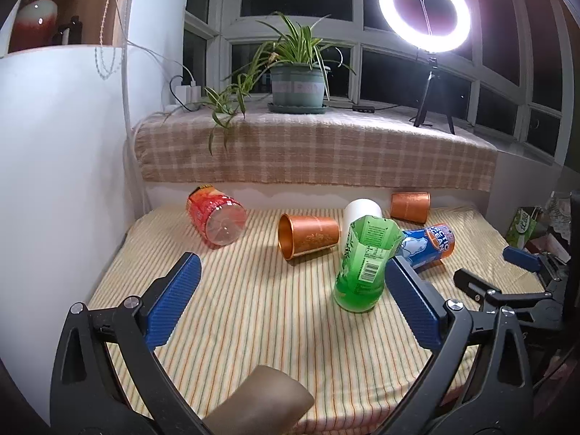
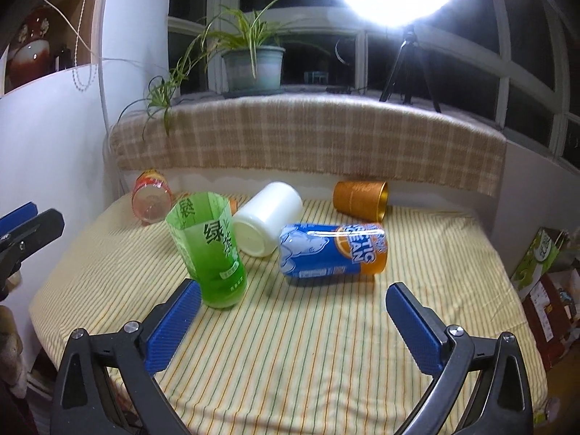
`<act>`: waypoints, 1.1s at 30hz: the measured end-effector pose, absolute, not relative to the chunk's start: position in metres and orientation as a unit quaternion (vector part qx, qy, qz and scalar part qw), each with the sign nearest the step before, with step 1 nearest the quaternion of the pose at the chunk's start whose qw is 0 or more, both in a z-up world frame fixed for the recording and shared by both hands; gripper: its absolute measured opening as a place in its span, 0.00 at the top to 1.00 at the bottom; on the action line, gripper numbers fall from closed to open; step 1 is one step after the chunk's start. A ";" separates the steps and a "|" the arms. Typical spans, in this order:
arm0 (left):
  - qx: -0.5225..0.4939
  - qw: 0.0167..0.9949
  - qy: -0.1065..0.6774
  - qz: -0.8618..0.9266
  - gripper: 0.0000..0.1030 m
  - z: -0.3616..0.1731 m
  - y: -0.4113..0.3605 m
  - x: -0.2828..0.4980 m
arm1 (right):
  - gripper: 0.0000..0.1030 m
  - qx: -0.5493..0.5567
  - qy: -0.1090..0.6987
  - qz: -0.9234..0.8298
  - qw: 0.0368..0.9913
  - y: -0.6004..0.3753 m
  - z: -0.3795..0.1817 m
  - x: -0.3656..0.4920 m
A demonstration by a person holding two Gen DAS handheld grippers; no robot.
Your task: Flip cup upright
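Currently both grippers' jaws wide, nothing held: left gripper [image 1: 293, 301], right gripper [image 2: 293, 322]. Green cup [image 2: 208, 250] stands upright on the striped surface [image 2: 326, 344], just beside the right gripper's left finger. Blue cup [image 2: 331, 250], white cup [image 2: 268, 217] and copper cup [image 1: 308, 235] lie on their sides.

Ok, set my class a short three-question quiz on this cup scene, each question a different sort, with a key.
1. True or false: the green cup stands upright.
2. Which cup lies nearest the right gripper? A. white cup B. blue cup C. red cup
3. Fill in: both grippers' jaws are ____.

Key: 1 true. 2 B. 3 open; the left gripper holds nothing either.
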State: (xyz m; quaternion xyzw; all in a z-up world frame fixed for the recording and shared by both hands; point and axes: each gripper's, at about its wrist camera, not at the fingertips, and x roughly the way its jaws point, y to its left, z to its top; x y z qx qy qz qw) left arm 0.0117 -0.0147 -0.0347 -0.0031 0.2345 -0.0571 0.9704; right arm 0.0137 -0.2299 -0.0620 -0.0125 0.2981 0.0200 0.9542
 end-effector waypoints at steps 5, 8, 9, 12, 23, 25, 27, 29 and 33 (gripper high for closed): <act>0.006 0.973 0.224 -0.057 0.00 -0.035 -0.018 0.007 | 0.00 -0.008 0.281 0.002 0.960 -0.231 -0.060 0.011; 0.011 0.973 0.224 -0.057 0.00 -0.035 -0.020 0.006 | 0.00 -0.007 0.280 0.000 0.960 -0.232 -0.061 0.011; 0.012 0.973 0.223 -0.057 0.00 -0.035 -0.021 0.006 | 0.00 -0.007 0.281 0.000 0.960 -0.232 -0.061 0.012; 0.013 0.973 0.222 -0.057 0.00 -0.034 -0.021 0.005 | 0.00 -0.008 0.280 -0.001 0.960 -0.232 -0.061 0.013; 0.014 0.974 0.220 -0.056 0.00 -0.034 -0.022 0.004 | 0.00 -0.007 0.286 -0.006 0.958 -0.235 -0.066 0.017; 0.014 0.974 0.220 -0.056 0.00 -0.034 -0.023 0.004 | 0.00 -0.006 0.287 -0.007 0.958 -0.236 -0.066 0.017; 0.014 0.974 0.220 -0.056 0.00 -0.034 -0.023 0.005 | 0.00 -0.005 0.288 -0.007 0.958 -0.236 -0.066 0.018; 0.014 0.974 0.220 -0.056 0.00 -0.034 -0.023 0.005 | 0.00 -0.006 0.290 -0.006 0.957 -0.235 -0.067 0.018; 0.014 0.974 0.221 -0.057 0.00 -0.034 -0.023 0.005 | 0.00 -0.008 0.292 -0.005 0.956 -0.234 -0.068 0.019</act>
